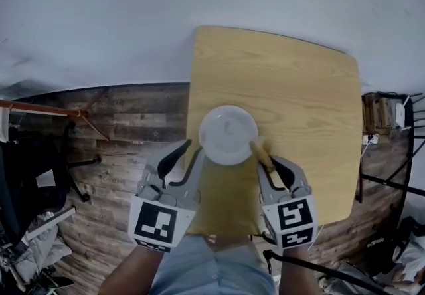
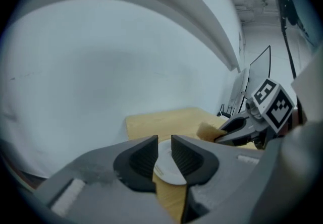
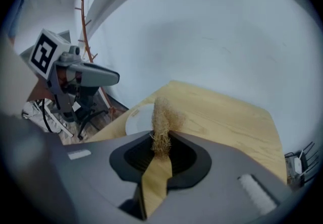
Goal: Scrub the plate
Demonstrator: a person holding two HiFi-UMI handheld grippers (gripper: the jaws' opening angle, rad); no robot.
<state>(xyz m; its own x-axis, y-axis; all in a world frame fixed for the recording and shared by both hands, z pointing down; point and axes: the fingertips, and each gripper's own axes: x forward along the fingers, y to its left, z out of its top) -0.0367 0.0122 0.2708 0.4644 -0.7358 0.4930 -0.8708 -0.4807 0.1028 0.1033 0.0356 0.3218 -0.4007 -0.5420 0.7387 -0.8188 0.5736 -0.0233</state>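
Clamped tight between the pads of the right gripper (image 3: 161, 145): a tan, fibrous scrubber (image 3: 162, 117), standing up past the tips. From the head view, touching the right rim of the white plate (image 1: 228, 134) with its far end. On the left gripper (image 2: 164, 155), only a narrow gap between the pads and nothing pinched in it; just past the tips, the plate's left rim.

Under the plate, near the front edge, a pale wooden table (image 1: 299, 94). Beyond it a plain white wall (image 1: 133, 14); to the left, a dark plank floor (image 1: 133, 114).

Only from above: the plate whole and round, flanked by both grippers. Only from the left gripper view: the other gripper's marker cube (image 2: 272, 104) side-on. Only from the right gripper view: a thin reddish rod (image 3: 86, 31) against the wall and a black chair base (image 3: 83, 114).

Mostly hidden behind pads or scrubber in both gripper views: the plate. Too dim to make out: the clutter at the floor's left edge.
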